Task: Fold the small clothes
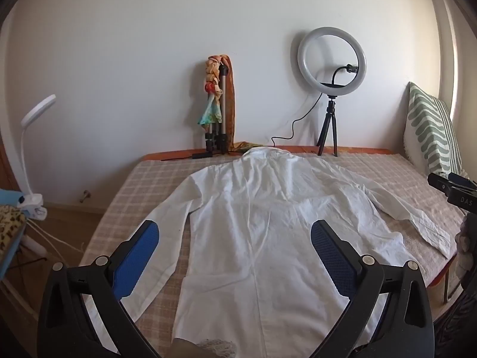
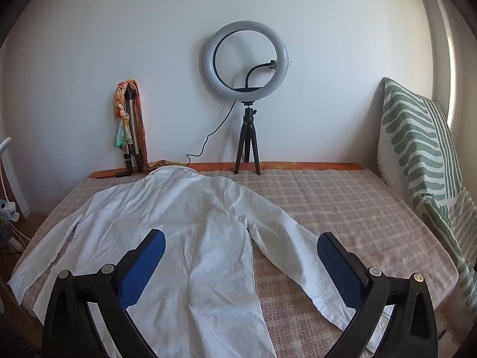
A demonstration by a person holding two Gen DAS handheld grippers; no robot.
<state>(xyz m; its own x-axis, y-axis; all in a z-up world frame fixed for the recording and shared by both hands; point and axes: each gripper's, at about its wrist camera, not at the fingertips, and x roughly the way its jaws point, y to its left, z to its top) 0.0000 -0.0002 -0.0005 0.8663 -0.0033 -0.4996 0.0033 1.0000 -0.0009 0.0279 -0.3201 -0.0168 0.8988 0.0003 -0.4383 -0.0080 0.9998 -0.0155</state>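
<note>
Shirt (image 1: 253, 223), white and long-sleeved, lies spread flat on the bed (image 1: 372, 167), its collar toward the far wall and its hem toward the cameras. Both sleeves are stretched outward, one toward the bed's left edge, the other reaching to the right edge with its cuff near the corner. The cloth is creased but unfolded. The left hand-held gripper (image 1: 235, 241) hovers above the lower body of the shirt with its blue-padded fingers spread wide and nothing between them. The right hand-held gripper (image 2: 241, 247) hangs over the shirt's right side and sleeve, equally wide and empty. Behind the bed, against the wall, stand a ring light (image 2: 246, 56) on a small black tripod and a folded tripod (image 2: 132, 131) draped with a colourful scarf. A green-patterned cushion (image 2: 417, 143) leans upright at the right.
</note>
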